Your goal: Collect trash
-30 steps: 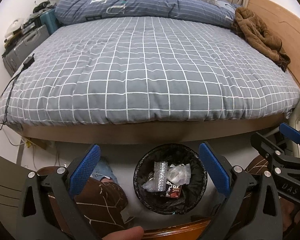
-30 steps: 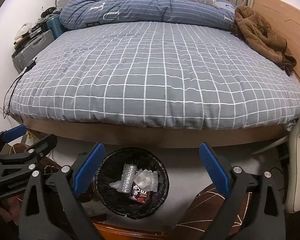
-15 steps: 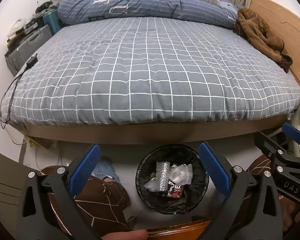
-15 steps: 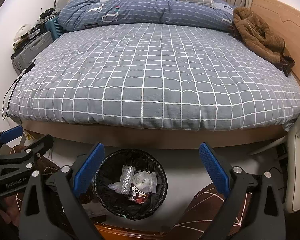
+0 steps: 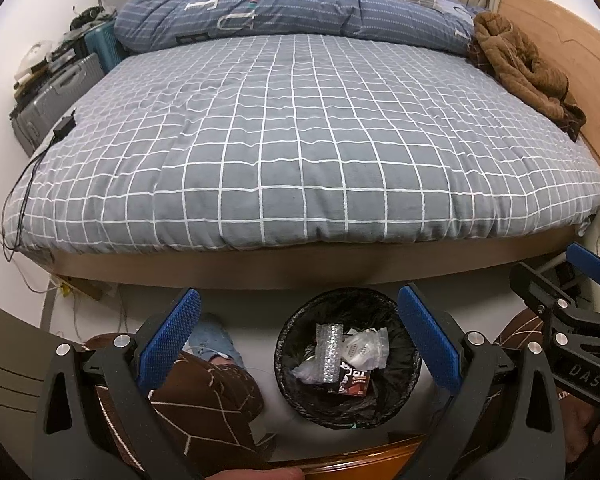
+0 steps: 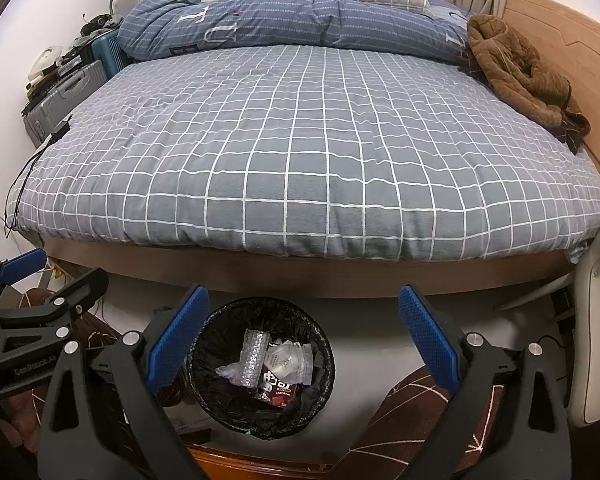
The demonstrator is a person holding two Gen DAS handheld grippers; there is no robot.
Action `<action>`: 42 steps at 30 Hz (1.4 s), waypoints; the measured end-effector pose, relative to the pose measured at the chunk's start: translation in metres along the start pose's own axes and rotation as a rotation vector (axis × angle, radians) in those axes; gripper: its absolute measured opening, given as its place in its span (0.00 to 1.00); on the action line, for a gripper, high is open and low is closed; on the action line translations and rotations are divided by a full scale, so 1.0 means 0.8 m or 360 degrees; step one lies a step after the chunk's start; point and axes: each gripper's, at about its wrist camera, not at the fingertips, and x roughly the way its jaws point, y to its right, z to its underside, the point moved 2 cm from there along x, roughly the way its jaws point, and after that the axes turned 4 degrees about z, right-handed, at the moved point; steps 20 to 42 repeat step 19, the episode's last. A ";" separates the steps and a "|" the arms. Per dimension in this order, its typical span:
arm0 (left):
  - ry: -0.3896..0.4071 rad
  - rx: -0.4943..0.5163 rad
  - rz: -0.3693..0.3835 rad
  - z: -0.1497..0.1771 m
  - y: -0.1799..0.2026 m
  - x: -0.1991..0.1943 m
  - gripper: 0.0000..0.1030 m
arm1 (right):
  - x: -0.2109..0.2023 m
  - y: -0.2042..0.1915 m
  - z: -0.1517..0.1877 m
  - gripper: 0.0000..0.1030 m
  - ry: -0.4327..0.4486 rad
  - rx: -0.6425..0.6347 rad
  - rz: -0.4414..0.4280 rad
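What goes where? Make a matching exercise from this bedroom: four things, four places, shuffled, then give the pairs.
Things:
1. brown jacket
2. bubble wrap
3. grey suitcase
4. charger

Places:
A. inside the black-lined trash bin
B. on the floor left of the bed
C. on the bed's left edge
D. on the bed's right side, by the headboard

Pairs: 1-D, 2-A, 3-B, 4-C

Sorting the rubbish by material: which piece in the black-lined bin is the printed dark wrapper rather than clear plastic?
The dark red-and-black snack wrapper at the pile's near edge; the bubble-wrap strip and the clear plastic bag beside it are see-through.
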 end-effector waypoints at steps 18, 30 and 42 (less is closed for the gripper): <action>0.0012 -0.0032 0.0012 -0.003 -0.008 -0.002 0.93 | -0.002 -0.006 0.002 0.89 0.0008 -0.0016 -0.0006; 0.0014 -0.0034 0.0011 -0.003 -0.009 -0.003 0.93 | -0.003 -0.006 0.002 0.89 0.0008 -0.0017 -0.0007; 0.0014 -0.0034 0.0011 -0.003 -0.009 -0.003 0.93 | -0.003 -0.006 0.002 0.89 0.0008 -0.0017 -0.0007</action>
